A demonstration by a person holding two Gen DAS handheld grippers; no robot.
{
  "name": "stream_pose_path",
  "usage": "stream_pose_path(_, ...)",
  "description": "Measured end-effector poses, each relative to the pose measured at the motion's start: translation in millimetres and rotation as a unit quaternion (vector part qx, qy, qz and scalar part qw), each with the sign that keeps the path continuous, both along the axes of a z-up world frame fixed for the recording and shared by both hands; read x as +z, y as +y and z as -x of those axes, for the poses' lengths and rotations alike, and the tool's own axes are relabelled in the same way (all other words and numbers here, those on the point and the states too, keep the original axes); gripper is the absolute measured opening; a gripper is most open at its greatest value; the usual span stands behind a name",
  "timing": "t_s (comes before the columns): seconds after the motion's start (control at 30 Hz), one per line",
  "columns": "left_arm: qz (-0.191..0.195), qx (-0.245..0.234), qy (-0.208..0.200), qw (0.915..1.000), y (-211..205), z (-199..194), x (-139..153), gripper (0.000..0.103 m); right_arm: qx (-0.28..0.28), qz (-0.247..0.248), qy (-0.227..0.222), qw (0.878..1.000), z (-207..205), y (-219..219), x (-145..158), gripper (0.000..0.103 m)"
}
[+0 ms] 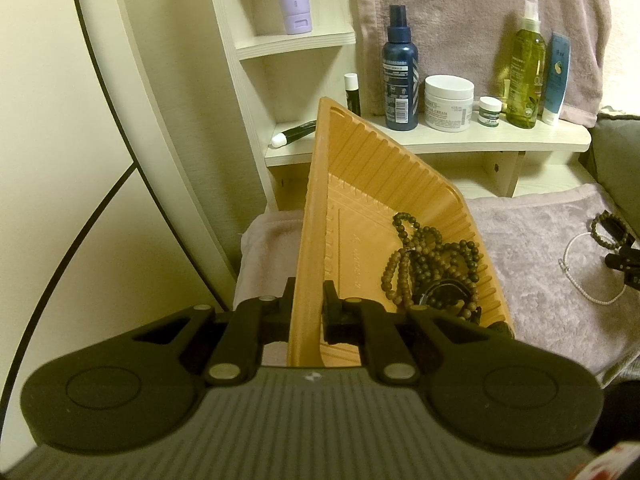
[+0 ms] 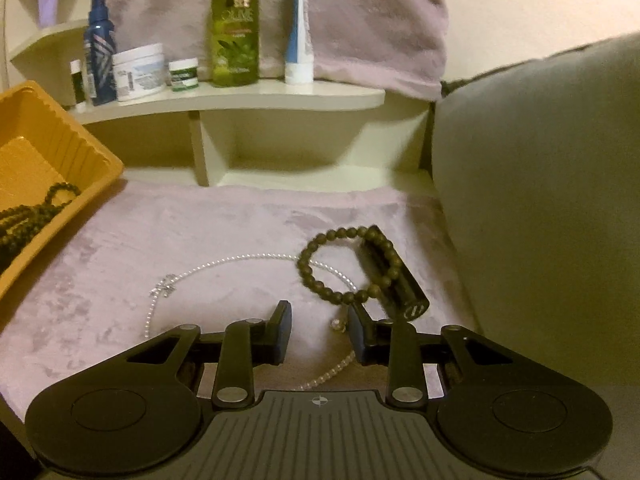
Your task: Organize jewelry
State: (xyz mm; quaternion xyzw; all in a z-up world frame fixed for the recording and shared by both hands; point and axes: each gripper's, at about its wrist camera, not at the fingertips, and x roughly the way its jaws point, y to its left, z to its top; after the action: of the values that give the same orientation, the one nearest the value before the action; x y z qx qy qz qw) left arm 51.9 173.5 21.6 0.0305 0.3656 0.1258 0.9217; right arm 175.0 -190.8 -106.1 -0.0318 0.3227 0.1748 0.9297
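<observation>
Both black tongs (image 1: 308, 304) (image 2: 318, 330) have round pads, silver rivets, ribbed grey bases.

You see an orange tray (image 1: 360, 184), its walls ribbed. The beads (image 1: 432, 256) in it are brown, some strands lighter tan, some dark olive. The cloth (image 2: 224, 232) under your grippers is pale mauve, plush and unpatterned. On it lies a white pearl strand (image 2: 240, 258), a dark brown bracelet (image 2: 320, 276) and a glossy black cylinder (image 2: 400, 280). The shelf (image 2: 280, 98) is cream. On it: a navy bottle (image 1: 401, 80) with pale diagonal stripes, a white jar (image 1: 448, 102), a yellow-green bottle (image 2: 235, 28), a blue-and-white tube (image 2: 298, 40). Both grippers are black.
</observation>
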Motion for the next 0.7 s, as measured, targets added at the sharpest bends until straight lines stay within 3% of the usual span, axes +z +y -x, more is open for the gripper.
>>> stream_pose_path(0.1,0.000,0.000,0.000,1.0000,-0.1,0.2,-0.1,0.009,0.002,-0.011,0.003,1.000,-0.5,-1.9,0.7,0.031)
stream_pose_path(0.17,0.000,0.000,0.000,1.0000,-0.2,0.2,-0.1,0.009,0.009,-0.024,0.007,1.000,1.1,-2.8,1.9,0.025)
stream_pose_path(0.43,0.000,0.000,0.000,1.0000,-0.2,0.3,-0.1,0.009,-0.003,-0.013,0.004,1.000,2.2,-0.6,-0.1,0.022)
stream_pose_path(0.53,-0.001,0.000,0.000,1.0000,-0.3,0.4,0.0,0.009,-0.007,-0.014,0.003,1.000,3.0,-1.1,0.5,0.008)
stream_pose_path(0.7,0.000,0.000,0.000,1.0000,-0.3,0.3,0.0,0.009,-0.005,-0.011,-0.007,1.000,6.7,-1.9,5.7,0.008)
